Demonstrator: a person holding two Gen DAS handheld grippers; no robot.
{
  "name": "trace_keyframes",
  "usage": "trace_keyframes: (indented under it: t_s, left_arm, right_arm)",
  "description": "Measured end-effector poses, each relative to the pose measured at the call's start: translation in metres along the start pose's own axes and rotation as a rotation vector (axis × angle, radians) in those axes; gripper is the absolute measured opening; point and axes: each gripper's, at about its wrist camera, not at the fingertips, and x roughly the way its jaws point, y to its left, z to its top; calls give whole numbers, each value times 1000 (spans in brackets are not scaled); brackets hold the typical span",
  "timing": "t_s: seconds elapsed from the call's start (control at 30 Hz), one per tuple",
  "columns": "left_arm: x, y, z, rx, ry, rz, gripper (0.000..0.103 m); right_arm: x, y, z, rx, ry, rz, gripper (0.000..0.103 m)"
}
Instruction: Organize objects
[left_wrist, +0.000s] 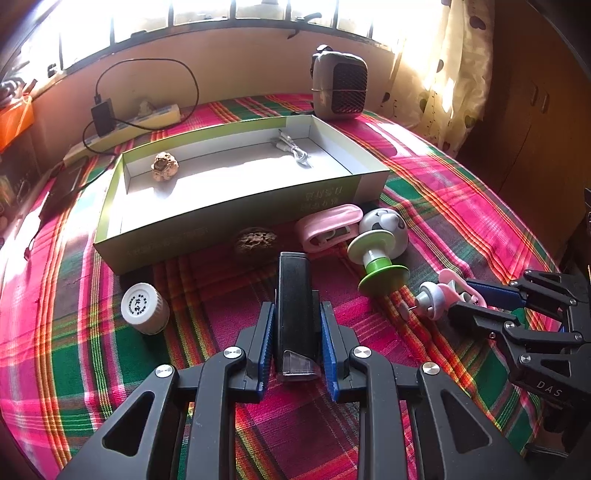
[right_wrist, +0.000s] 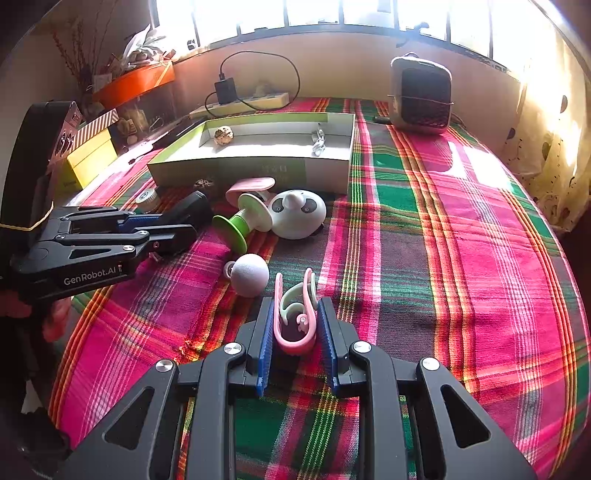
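The left tool (left_wrist: 297, 339) was shut tight on a black block (left_wrist: 295, 295); the right tool (right_wrist: 295, 332) squeezed a pink clip (right_wrist: 293, 317); the box (left_wrist: 236, 218) lay ahead of both tools; best lift each slowly, keep them level, then lower them inside.

Each black plastic two-finger tool (left_wrist: 297, 345) (right_wrist: 295, 343) has blue ribbed pads, silver screws; white "GenRobot.AI" lettering.

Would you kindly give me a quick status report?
Left gripper shut on black case. Right gripper shut on pink clip. Box ahead, walnut before it.
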Motion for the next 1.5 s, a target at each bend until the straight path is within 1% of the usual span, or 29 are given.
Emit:
trace_keyframes:
  t_s: [0.33,0.7,0.8,1.1,1.3,1.5]
  left_arm:
    - [-6,4,1,-25,-17,8,21]
    - [-27,1,8,-22,-51,7,21]
    - [-32,3,13,-31,-66,6,21]
    - [-41,11,33,-44,-89,23,21]
    - [-45,20,50,-58,-109,35,21]
    - [-40,35,65,-85,-108,49,21]
  right_arm:
    - [2,-1,5,9,6,8,24]
    - [-8,3,22,0,-22,-12,24]
    - [-11,4,29,1,-33,-3,24]
    - [-14,3,57,13,-68,16,24]
    - [-14,3,82,9,-94,27,24]
    - [-8,1,110,2,-112,41,24]
